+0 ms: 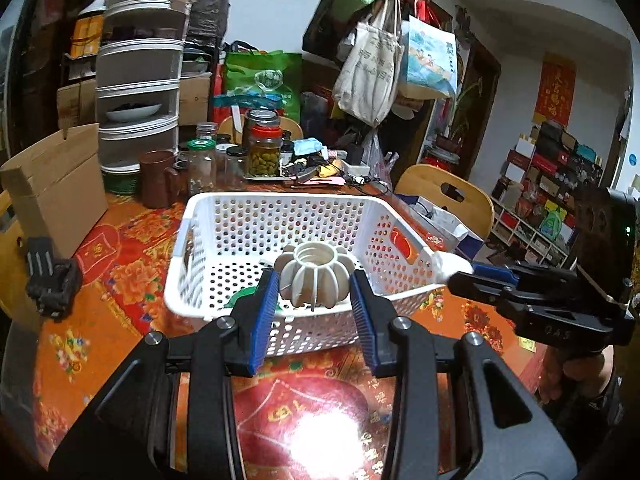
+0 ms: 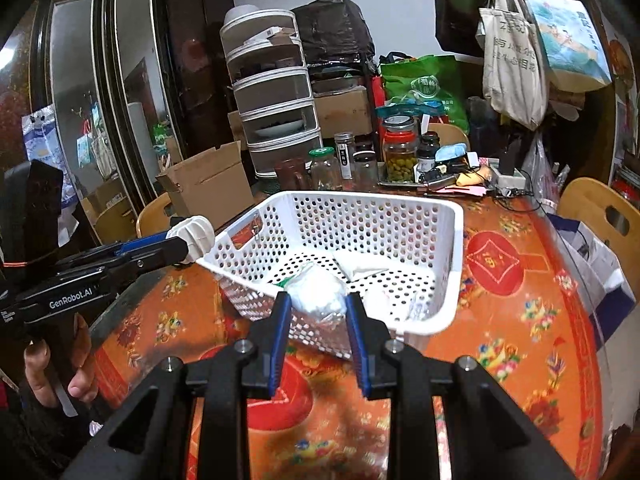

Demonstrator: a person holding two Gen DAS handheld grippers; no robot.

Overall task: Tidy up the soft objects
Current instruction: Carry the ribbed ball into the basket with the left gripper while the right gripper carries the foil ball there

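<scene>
The left gripper (image 1: 314, 288) pinched a ribbed ball (image 1: 316, 278) between its blue pads, one pad on each flank, holding it over the near rim of the basket (image 1: 280, 208). The ball was cream, pumpkin-shaped, with a round opening on top and deep grooves between its lobes. It looked light and springy; the lobes would likely squash under pressure, so a hold across the widest part, pads seated on the ribs rather than in the grooves, seemed the safest.

The right gripper (image 2: 318, 306) was closed on a white bundle (image 2: 318, 292), crinkled and seemingly wrapped in clear film, also at the basket's near rim. It appeared soft and very light. The film could make it slippery, so a squeeze through its middle, deep between the pads, seemed wiser than a nip at a loose edge.

Inside the basket lay a flat white packet (image 2: 362, 268) toward the far wall, something green (image 2: 290, 280) beside the bundle, and another pale lump (image 2: 376, 300) near the right wall; what these were could not be told.
</scene>
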